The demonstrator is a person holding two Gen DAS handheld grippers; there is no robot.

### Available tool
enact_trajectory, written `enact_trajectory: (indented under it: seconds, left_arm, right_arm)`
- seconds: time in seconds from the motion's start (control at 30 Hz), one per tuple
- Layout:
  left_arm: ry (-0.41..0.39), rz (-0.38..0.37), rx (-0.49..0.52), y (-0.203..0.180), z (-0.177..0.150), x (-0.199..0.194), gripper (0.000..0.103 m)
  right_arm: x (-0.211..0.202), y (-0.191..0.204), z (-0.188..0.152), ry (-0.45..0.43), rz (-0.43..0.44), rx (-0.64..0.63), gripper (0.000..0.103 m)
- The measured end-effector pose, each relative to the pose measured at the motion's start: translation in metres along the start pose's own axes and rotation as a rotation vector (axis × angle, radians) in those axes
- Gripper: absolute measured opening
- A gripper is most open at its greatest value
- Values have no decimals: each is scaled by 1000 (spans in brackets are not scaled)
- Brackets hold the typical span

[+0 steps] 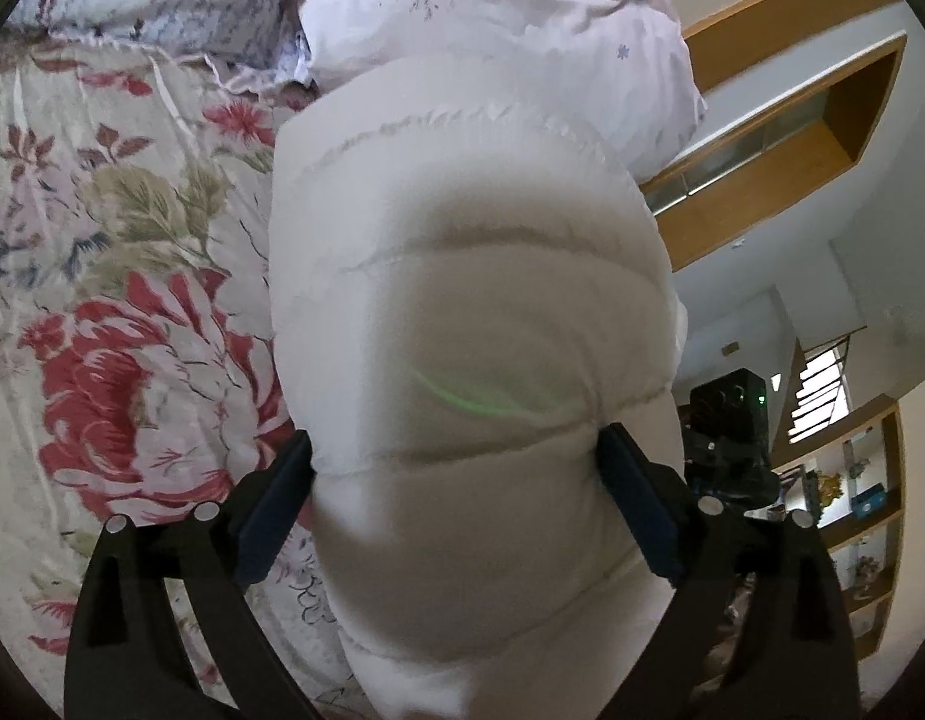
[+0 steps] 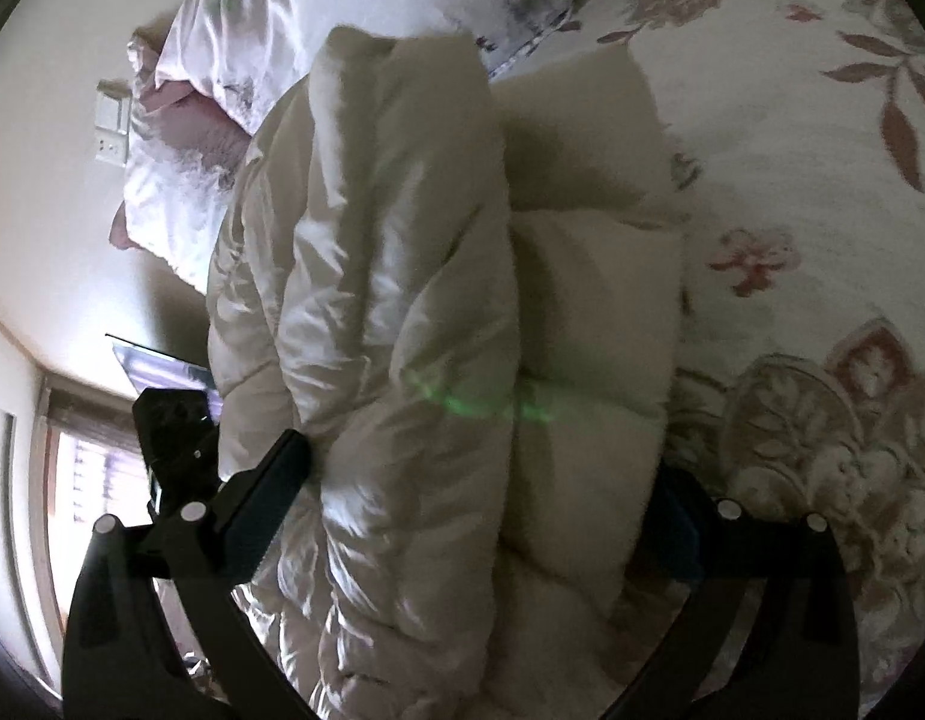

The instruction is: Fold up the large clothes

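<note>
Floral bedding covers the bed beneath both cameras, big red blooms on a pale ground; wooden shelving and a white wall fill the room behind.

From the left wrist view, the left gripper has its jaws pressed against either side of a thick quilted roll of the white puffer jacket, the blue pads sinking into the padding; the roll runs away from the fingers toward a pale flowered pillow at the head of the bed.

From the right wrist view, the right gripper pinches a bulky bunch of the same jacket, one finger pushed into the shiny folds and the other half buried under them; beyond the grip a flatter padded panel lies on the floral cover, and a pillow sits past the jacket's far end.
</note>
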State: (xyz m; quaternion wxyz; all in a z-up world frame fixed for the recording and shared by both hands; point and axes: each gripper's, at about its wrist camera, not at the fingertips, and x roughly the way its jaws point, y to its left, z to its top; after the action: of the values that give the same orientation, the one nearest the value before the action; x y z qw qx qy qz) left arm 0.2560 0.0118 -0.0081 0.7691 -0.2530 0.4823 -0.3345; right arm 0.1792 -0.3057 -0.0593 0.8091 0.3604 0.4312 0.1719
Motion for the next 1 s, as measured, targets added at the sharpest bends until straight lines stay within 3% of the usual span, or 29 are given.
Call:
enact_trajectory:
  seconds: [0.17, 0.33, 0.4, 0.47, 0.57, 0.63, 0.77, 1.0]
  left_arm:
    - [22, -62, -49, 9, -2, 7, 95]
    - [23, -70, -52, 8, -5, 7, 94]
    - [17, -67, -47, 6, -7, 5, 90]
    - [7, -62, -40, 3, -8, 2, 83]
    - [-12, -57, -22, 0, -11, -7, 71]
    - [-31, -60, -6, -2, -12, -16, 64]
    - [-80, -53, 23, -5, -10, -37, 60]
    - [-194, -4, 31, 6, 5, -83, 60]
  right_arm:
    - [13, 11, 3, 45, 24, -43, 101]
    - [24, 22, 3, 75, 44, -79, 100]
    - [28, 25, 1, 89, 69, -80, 90]
    - [29, 26, -1, 94, 115, -71, 67]
    - [25, 35, -5, 79, 165, -88, 47]
    - [21, 45, -8, 68, 165, -121, 40]
    - [20, 75, -9, 50, 181, -186, 32]
    - [41, 127, 6, 18, 240, -293, 31]
